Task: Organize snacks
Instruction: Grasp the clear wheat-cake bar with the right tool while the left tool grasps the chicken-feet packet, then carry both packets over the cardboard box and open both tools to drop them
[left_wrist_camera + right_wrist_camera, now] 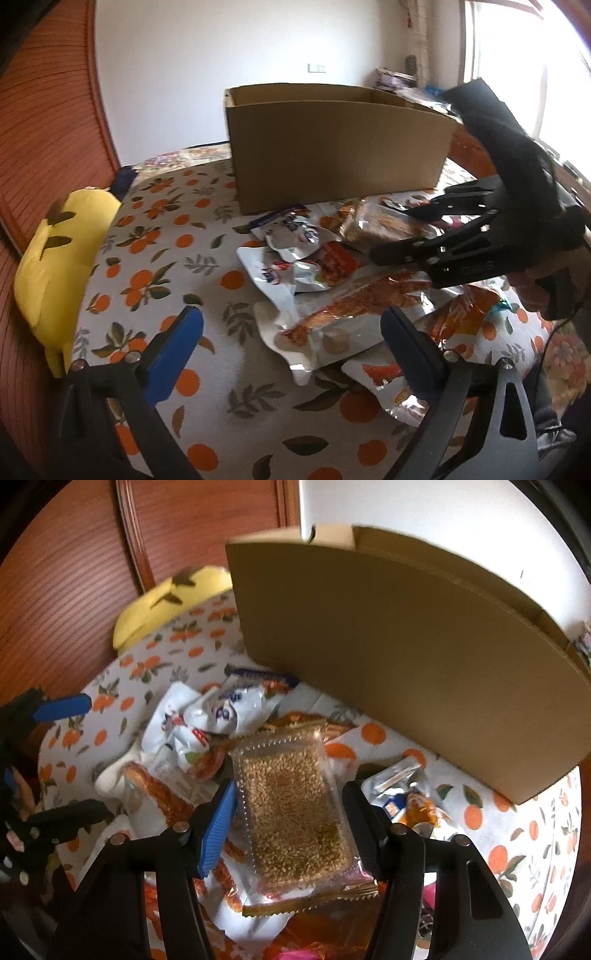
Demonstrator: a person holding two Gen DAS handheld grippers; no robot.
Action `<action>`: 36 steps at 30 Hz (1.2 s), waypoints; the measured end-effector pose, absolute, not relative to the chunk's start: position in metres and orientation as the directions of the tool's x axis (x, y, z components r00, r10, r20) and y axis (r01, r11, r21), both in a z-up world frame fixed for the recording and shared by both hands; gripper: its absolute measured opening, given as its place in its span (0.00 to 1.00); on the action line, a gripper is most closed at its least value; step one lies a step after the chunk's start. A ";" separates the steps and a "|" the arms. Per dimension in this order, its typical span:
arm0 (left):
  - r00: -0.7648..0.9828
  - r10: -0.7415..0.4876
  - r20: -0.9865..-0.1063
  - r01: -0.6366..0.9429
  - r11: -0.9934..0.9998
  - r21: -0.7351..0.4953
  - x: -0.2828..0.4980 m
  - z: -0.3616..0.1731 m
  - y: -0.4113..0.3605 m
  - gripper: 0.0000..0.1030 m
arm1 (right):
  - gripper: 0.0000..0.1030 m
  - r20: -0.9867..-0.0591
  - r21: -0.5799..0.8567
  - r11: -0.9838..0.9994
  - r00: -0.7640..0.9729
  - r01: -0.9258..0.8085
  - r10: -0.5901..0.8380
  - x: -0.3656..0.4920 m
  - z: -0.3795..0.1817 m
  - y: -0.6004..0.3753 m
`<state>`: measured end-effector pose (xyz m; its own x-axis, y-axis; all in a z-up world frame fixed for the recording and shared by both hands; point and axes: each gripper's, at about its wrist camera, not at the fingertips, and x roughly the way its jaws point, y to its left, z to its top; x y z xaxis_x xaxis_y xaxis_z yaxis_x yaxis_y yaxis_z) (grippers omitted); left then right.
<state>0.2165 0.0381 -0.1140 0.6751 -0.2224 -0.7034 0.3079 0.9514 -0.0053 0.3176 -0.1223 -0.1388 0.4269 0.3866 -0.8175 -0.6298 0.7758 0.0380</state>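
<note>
Cardboard, plain and brown, makes up the open box (332,147) standing at the far side of an orange-print cloth (166,251), with the snack packets (295,258) heaped just in front of it. Printing on the white packets (207,716) is blue and red but too crumpled and blurred to read; the box carries no legible marking. Over the heap, the right gripper (291,812) points down with a clear packet of golden grain bar (295,805) lying between its half-spread jaws; whether the pads actually press its edges I cannot tell. Nearer the cloth's front edge, the left gripper (291,332) hangs with its jaws spread wide and nothing in them, above a long orange-printed packet (351,306). A yellow cushion (62,266) lies off at the left edge
</note>
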 end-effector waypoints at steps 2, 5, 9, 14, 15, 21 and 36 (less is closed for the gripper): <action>0.666 -0.232 -0.710 0.333 0.943 0.004 0.217 -0.116 0.033 0.92 | 0.55 -0.825 0.023 0.779 0.429 -0.626 0.368 0.319 -0.141 -0.122; 0.655 -0.249 -0.713 0.376 0.926 0.022 0.217 -0.118 0.026 0.90 | 0.45 -0.820 0.031 0.783 0.433 -0.621 0.375 0.317 -0.138 -0.126; 0.623 -0.261 -0.737 0.443 0.895 0.057 0.223 -0.119 0.014 0.84 | 0.44 -0.789 0.030 0.796 0.474 -0.605 0.390 0.309 -0.128 -0.135; 0.526 -0.300 -0.795 0.563 0.824 0.061 0.232 -0.122 -0.004 0.83 | 0.44 -0.747 0.066 0.804 0.505 -0.591 0.433 0.293 -0.107 -0.156; 0.512 -0.297 -0.806 0.581 0.811 0.069 0.233 -0.124 -0.008 0.83 | 0.44 -0.742 0.069 0.807 0.511 -0.587 0.435 0.289 -0.104 -0.161; 0.421 -0.311 -0.852 0.643 0.765 0.039 0.248 -0.133 -0.023 0.82 | 0.44 -0.711 0.074 0.829 0.554 -0.554 0.433 0.270 -0.093 -0.187; 0.345 -0.353 -0.870 0.682 0.731 -0.026 0.264 -0.133 -0.059 0.43 | 0.44 -0.700 0.149 0.856 0.559 -0.495 0.445 0.259 -0.108 -0.219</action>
